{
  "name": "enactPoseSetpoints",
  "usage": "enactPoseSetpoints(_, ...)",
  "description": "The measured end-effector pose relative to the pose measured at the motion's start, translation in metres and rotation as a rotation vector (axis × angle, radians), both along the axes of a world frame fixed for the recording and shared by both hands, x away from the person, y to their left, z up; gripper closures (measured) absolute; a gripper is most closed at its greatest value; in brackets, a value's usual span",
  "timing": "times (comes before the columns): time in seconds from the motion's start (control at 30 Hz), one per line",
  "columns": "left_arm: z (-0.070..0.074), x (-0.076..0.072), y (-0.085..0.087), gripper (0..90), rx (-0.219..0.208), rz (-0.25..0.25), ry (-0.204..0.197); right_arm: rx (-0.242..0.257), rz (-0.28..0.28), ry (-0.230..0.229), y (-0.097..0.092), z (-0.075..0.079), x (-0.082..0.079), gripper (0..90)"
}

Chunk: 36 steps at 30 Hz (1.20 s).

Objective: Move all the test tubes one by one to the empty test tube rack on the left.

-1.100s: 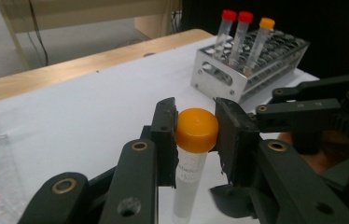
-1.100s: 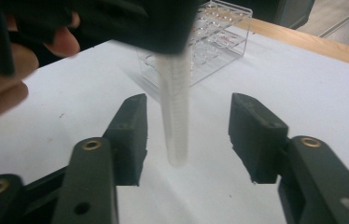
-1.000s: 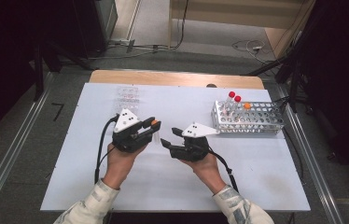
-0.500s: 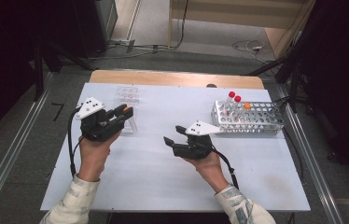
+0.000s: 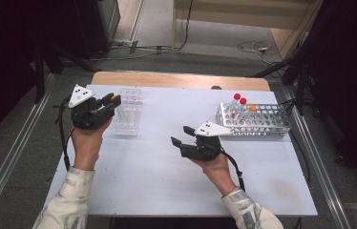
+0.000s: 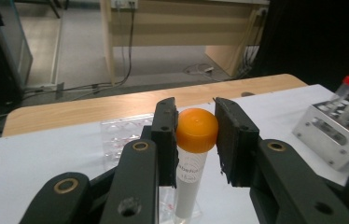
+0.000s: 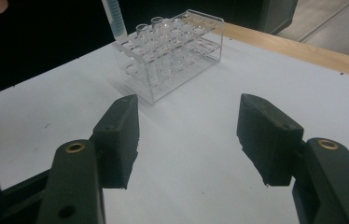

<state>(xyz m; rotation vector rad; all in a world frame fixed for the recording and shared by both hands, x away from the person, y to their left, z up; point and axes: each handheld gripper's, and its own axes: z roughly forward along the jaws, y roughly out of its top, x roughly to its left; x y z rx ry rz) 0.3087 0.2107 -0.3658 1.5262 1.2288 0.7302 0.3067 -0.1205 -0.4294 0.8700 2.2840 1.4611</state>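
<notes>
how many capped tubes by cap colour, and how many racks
orange-cap tubes: 2, one in the left tool, one in the metal rack
red-cap tubes: 2
racks: 2, metal rack and clear rack
total: 6

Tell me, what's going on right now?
Left gripper shut on orange-capped tube, at the clear rack. Right gripper open, empty. Nothing in the way.
</notes>
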Motion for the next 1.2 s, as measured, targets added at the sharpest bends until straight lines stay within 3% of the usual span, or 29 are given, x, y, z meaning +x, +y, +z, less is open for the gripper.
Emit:
enactPoseSetpoints(0.2,0.002,0.015,-0.003,71.1,0.02,0.025,-0.003,0.004,-0.01,-0.003,-0.003,0.001,0.0,37.4)
enactPoseSetpoints(0.43,-0.007,0.032,-0.008,71.0,0.041,0.062,0.016,0.005,-0.015,-0.007,-0.005,0.002,0.0,37.4)
enactPoseSetpoints(0.73,-0.018,0.036,-0.012,70.9,0.064,0.083,0.013,0.008,-0.023,-0.012,-0.009,0.004,0.001,37.6)
enactPoseSetpoints(1.2,-0.048,0.039,-0.019,70.5,0.122,0.106,0.057,0.004,-0.025,-0.009,-0.009,0.003,0.001,37.6)
